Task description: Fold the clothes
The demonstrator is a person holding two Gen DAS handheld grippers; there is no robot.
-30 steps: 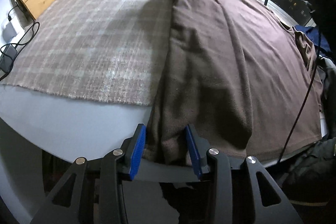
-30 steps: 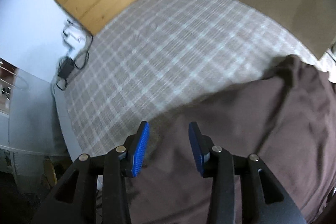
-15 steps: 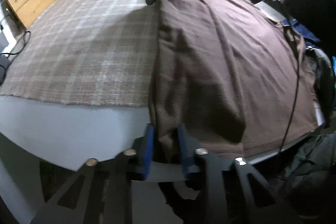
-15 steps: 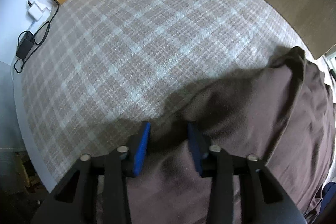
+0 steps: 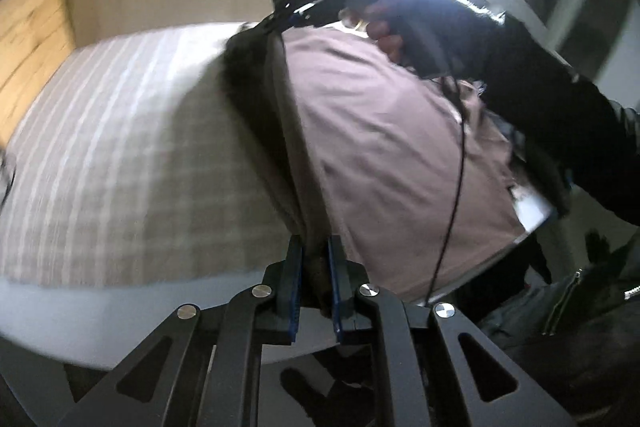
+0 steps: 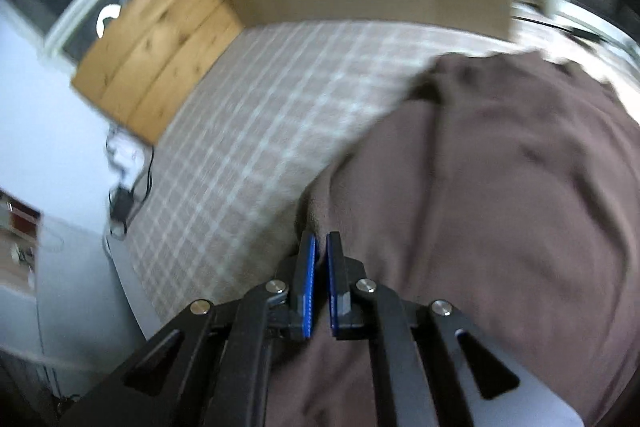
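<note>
The surface (image 5: pixel 100 311), pale grey at its rim, carried a checked cloth (image 5: pixel 132 155) that covered most of its top. On the right part of that cloth lay the brown garment (image 5: pixel 392 163), spread flat, its left edge lifted into a taut ridge running from near to far.

Only the left wrist view showed both ends of that ridge. At the near end the left tongs (image 5: pixel 315 255) were closing, with a bunched fold of the brown garment pressed between their blue pads. At the far end the right tongs (image 5: pixel 286 21) met the garment's far corner, borne by a hand (image 5: pixel 376 27) in a dark sleeve (image 5: pixel 560 115); a black cable (image 5: pixel 456 187) hung from it across the garment. Bright glare lay behind the hand.

Only the right wrist view showed those tongs from close: the blue pads stood nearly together at the garment's edge, which ran in between them, so they were clamped on the cloth. It also showed wooden boards (image 6: pixel 156 55) beyond the checked cloth's far left corner and a small charger with its lead (image 6: pixel 122 203) on the bare strip of surface.

Left of the garment the checked cloth lay bare.
</note>
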